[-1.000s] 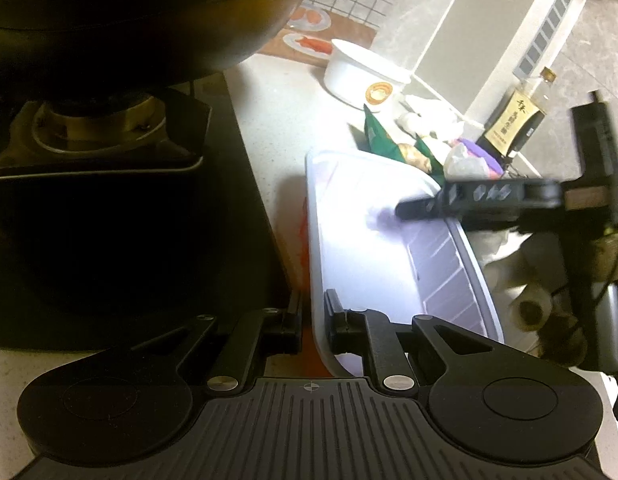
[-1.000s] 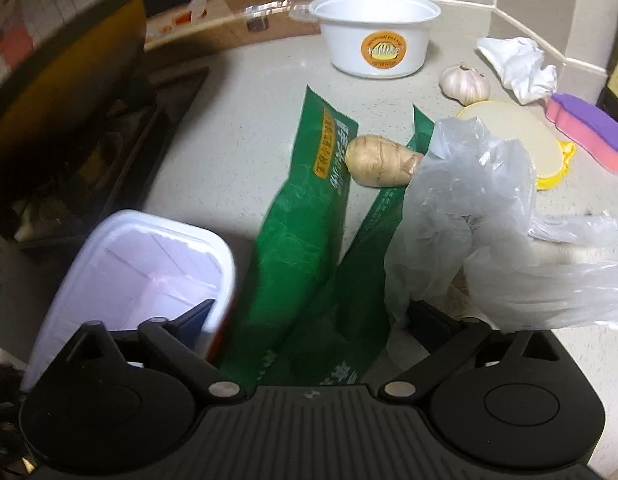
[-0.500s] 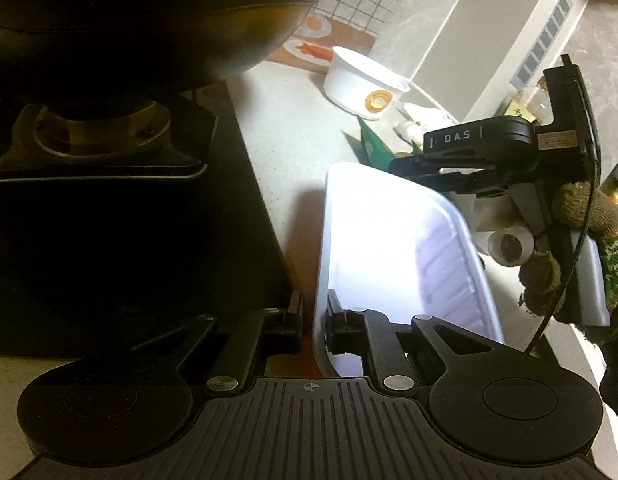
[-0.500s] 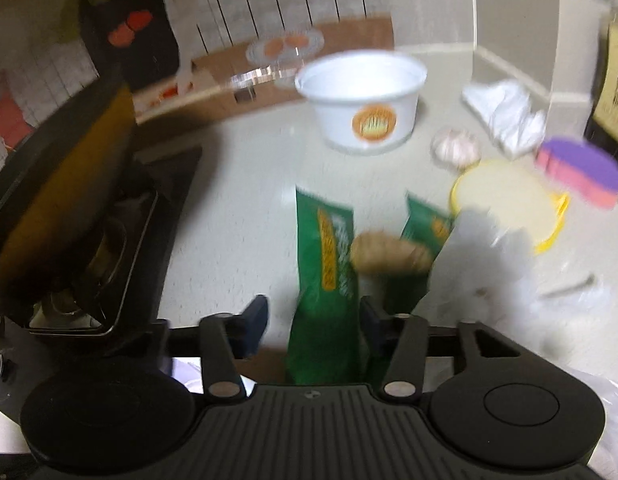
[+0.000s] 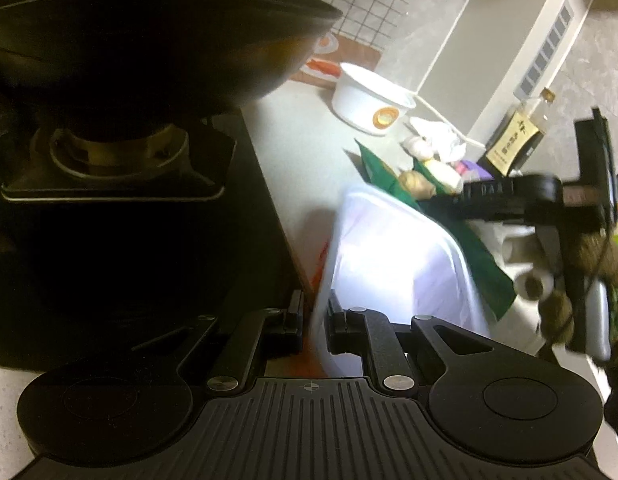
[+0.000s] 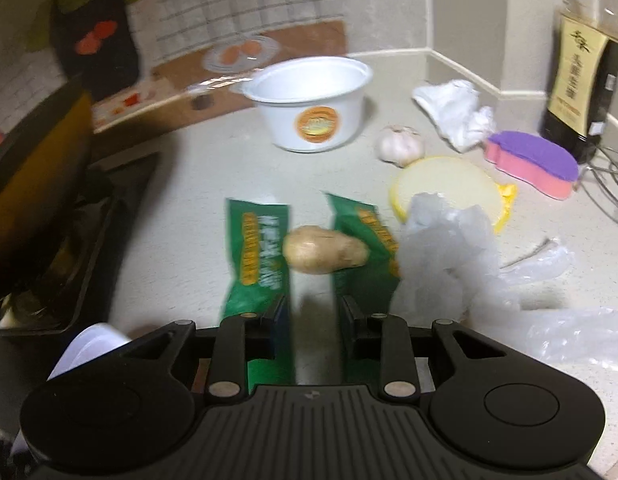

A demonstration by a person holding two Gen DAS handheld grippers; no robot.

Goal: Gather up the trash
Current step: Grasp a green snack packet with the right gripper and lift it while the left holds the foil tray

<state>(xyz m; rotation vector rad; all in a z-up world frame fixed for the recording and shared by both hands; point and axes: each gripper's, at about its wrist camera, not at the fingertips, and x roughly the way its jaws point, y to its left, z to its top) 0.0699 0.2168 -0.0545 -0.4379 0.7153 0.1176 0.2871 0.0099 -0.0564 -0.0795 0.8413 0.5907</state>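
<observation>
A pale speckled bench (image 6: 197, 184) runs to a white tiled wall, with a dark wok (image 5: 149, 40) on a stove at its left. The left gripper (image 5: 313, 326) pinches the rim of a white plastic tray (image 5: 393, 264). The right gripper (image 6: 315, 322) hangs spread above two green wrappers (image 6: 259, 248), a ginger root (image 6: 325, 249) lying between them. Crumpled clear plastic (image 6: 449, 256) sits just beside. The tray's far side is hidden behind the right gripper; the wrapper print is blurred.
</observation>
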